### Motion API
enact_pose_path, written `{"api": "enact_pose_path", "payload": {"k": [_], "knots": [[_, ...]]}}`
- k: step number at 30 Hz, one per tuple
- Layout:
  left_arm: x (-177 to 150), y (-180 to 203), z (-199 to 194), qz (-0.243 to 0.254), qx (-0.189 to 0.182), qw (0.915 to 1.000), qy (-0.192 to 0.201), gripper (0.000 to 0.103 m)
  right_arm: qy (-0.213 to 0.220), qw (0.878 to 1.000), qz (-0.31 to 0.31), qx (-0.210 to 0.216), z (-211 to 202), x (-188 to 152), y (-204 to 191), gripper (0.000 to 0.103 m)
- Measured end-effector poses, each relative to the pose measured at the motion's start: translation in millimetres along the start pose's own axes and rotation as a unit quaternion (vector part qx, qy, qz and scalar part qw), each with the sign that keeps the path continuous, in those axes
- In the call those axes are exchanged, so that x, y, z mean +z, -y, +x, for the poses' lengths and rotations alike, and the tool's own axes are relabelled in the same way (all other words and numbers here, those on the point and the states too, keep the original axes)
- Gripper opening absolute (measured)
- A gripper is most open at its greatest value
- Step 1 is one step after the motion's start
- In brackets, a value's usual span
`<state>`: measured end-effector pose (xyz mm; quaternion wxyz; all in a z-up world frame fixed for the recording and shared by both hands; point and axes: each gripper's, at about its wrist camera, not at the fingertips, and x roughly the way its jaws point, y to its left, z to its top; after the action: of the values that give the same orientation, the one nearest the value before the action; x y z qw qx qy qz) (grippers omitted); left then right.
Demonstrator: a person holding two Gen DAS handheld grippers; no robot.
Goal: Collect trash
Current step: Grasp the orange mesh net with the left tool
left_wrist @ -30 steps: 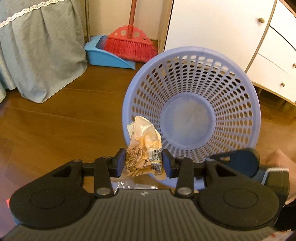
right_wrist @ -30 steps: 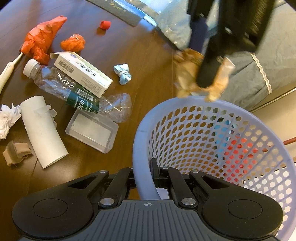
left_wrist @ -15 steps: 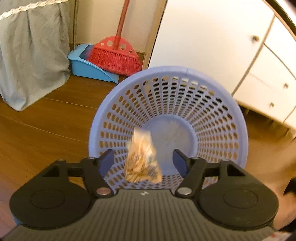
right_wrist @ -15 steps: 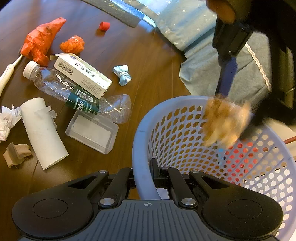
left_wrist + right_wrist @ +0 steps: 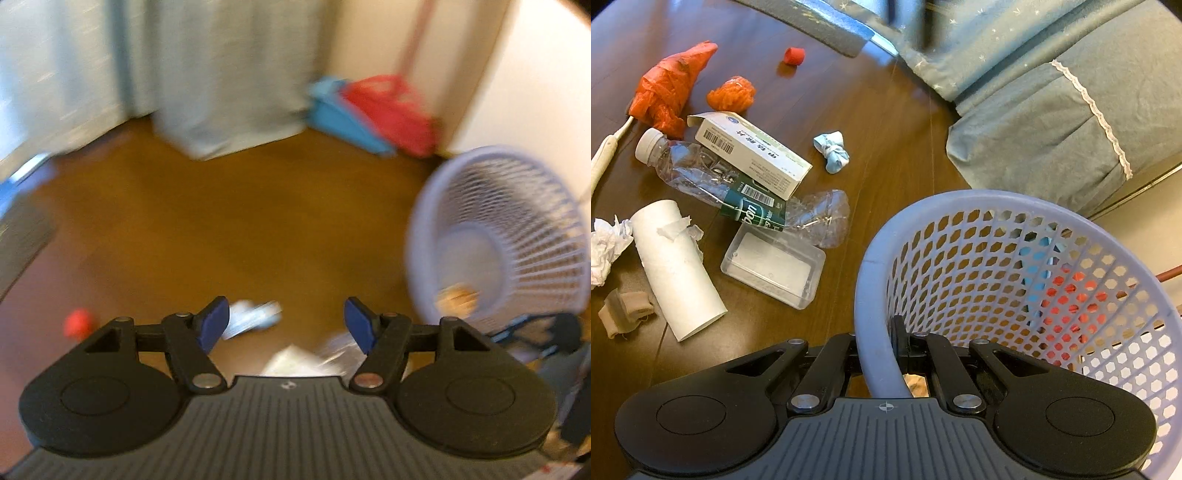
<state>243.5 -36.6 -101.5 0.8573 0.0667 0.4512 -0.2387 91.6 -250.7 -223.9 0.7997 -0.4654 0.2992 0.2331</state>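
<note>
left gripper (image 5: 286,325) empty (wide), wrapper (image 5: 457,297) in basket (image 5: 424,206)

a crumpled tan wrapper (image 5: 457,297) lies inside the tilted lavender perforated basket (image 5: 875,280).

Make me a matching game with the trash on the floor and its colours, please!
Things:
1. little bottle cap
2. knotted scrap
3. cardboard tube
4. basket

Colours:
A. white
B. lavender
C. red
D. light blue

Pairs: 1-C, 2-D, 3-A, 4-B
</note>
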Motion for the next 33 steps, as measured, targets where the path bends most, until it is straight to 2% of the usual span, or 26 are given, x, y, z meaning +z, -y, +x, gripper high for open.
{"api": "enact_pose_path", "payload": {"k": [5, 7, 9, 11, 16, 21, 25, 27, 33], "knots": [[-45, -55, -2, -0.019, 0.076, 0.9963, -0.035, 0.065, 0.0, 1.0, 0.0, 0.0, 0, 0, 0, 0.0], [-64, -73, 1, -0.042, 0.086, 0.9942, -0.05, 0.065, 0.0, 1.0, -0.002, -0.001, 0, 0, 0, 0.0], [-77, -83, 7, -0.063, 0.083, 0.9924, -0.065, 0.065, 0.0, 1.0, -0.003, -0.001, 0, 0, 0, 0.0], [-88, -86, 11, -0.064, 0.078, 0.9921, -0.074, 0.064, 0.0, 1.0, -0.007, 0.0, 0, -1, -1, 0.0], [-89, -74, 30, -0.045, 0.06, 0.9945, -0.073, 0.064, -0.002, 1.0, -0.014, 0.0, 1, -1, -3, 0.0], [-88, -66, 62, -0.015, 0.069, 0.9922, -0.102, 0.063, -0.003, 1.0, -0.017, -0.001, 1, -1, -3, 0.0], [-93, -71, 78, -0.02, 0.082, 0.988, -0.129, 0.053, -0.003, 1.0, -0.017, 0.0, 2, -2, -3, 0.0], [-95, -74, 81, -0.029, 0.074, 0.9876, -0.135, 0.052, -0.003, 1.0, -0.016, 0.0, 2, -3, -3, 0.0], [-97, -76, 85, -0.035, 0.073, 0.9865, -0.143, 0.033, -0.003, 1.0, -0.015, -0.001, 2, -3, -3, 0.0]]}}
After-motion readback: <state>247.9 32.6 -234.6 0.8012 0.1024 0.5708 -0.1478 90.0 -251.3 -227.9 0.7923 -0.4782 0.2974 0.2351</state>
